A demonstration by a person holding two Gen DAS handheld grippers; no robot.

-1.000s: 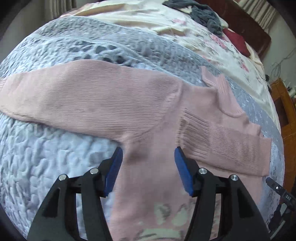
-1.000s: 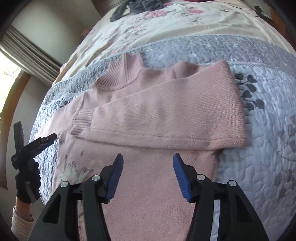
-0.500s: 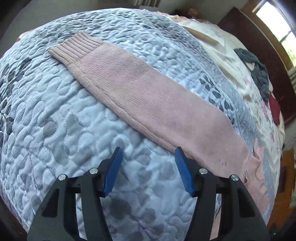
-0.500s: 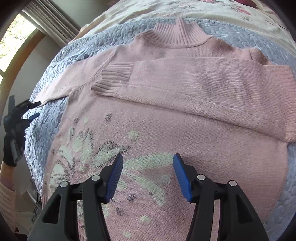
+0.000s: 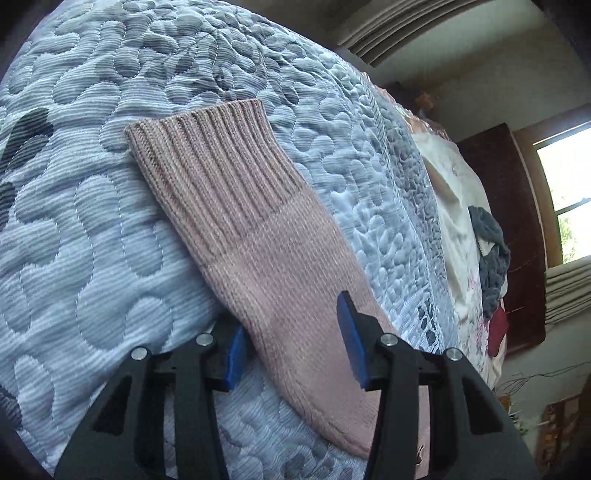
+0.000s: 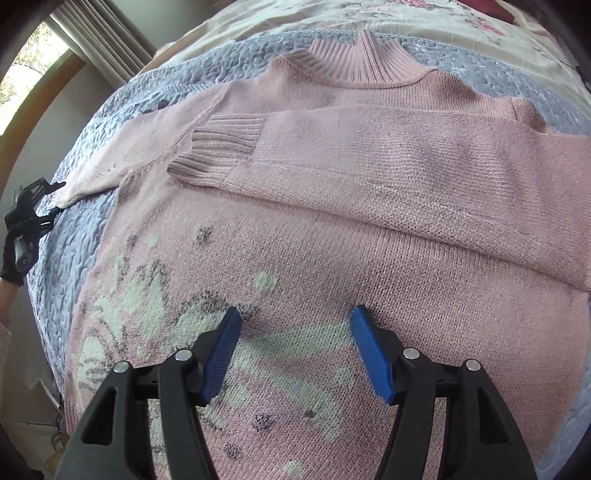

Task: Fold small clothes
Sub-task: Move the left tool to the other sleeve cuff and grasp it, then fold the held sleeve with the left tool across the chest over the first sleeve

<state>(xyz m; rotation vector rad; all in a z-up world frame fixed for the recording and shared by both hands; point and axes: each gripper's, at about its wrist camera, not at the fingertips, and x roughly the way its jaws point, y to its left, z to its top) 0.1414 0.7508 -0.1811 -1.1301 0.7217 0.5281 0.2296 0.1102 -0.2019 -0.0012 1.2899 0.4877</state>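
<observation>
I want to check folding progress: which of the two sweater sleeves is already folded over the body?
The sleeve below the collar lies across the chest; the other sleeve lies flat on the quilt.

I see a bed under a grey-blue quilted bedspread [image 5: 92, 229] and a cream floral sheet [image 6: 288, 14], a dark wooden headboard [image 5: 524, 236], and daylit windows [image 5: 569, 184] with pleated curtains [image 6: 107, 40].

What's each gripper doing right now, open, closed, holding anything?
Left gripper: open, straddling the sweater sleeve, not clamped.
Right gripper: open, empty, over the sweater front.
</observation>
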